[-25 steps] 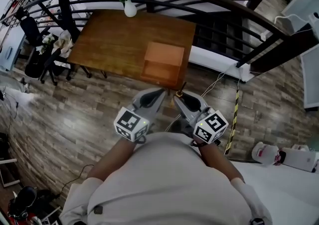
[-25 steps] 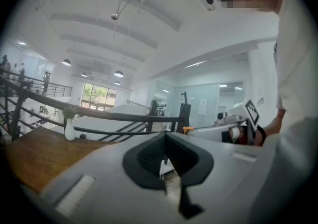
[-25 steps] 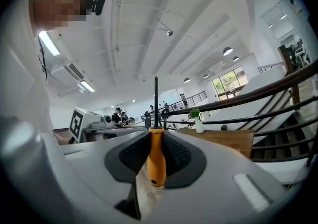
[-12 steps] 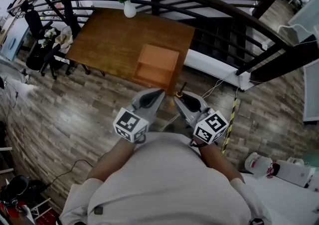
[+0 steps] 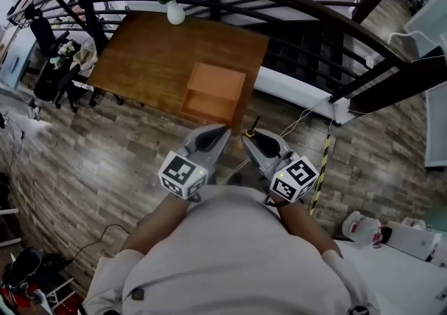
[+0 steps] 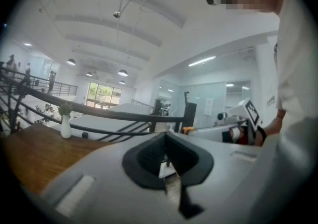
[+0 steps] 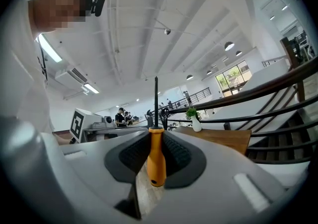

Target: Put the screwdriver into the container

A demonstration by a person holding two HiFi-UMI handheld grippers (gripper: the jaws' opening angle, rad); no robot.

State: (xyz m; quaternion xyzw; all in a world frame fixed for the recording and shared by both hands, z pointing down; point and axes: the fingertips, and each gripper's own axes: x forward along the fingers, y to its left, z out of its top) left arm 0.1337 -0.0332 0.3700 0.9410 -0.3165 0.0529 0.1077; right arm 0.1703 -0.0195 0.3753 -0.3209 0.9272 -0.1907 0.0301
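On the left, the grey two-jaw left gripper [image 5: 222, 129] is held out level. In its own view [image 6: 166, 164] the black pads are closed down to a thin slit with nothing between them. It is empty and plays no visible part.

Ahead of both grippers and well apart from them, the shallow orange-brown open container [image 5: 213, 90] is seen lying on the brown wooden table [image 5: 147, 55], near the edge that faces the jaws. Bare plank floor shows between the jaw tips and that edge. Nothing can be made out inside the container.

On the right, the right gripper [image 5: 246, 136] is clamped on the orange-handled screwdriver with the thin dark shaft [image 5: 253, 125]. In its own view [image 7: 155, 161] the handle [image 7: 156, 156] is pinched squarely between the ribbed pads.

The pick-up is therefore judged done. What is left is the carry across to the table, the lowering over the container and the release.

The long axis of the screwdriver is set upright, across the line of the jaws. The shaft is pointed up above the right gripper, and the rounded butt is pointed down below the pads. A tilt towards flat is probably called for before it is laid in so shallow a container.
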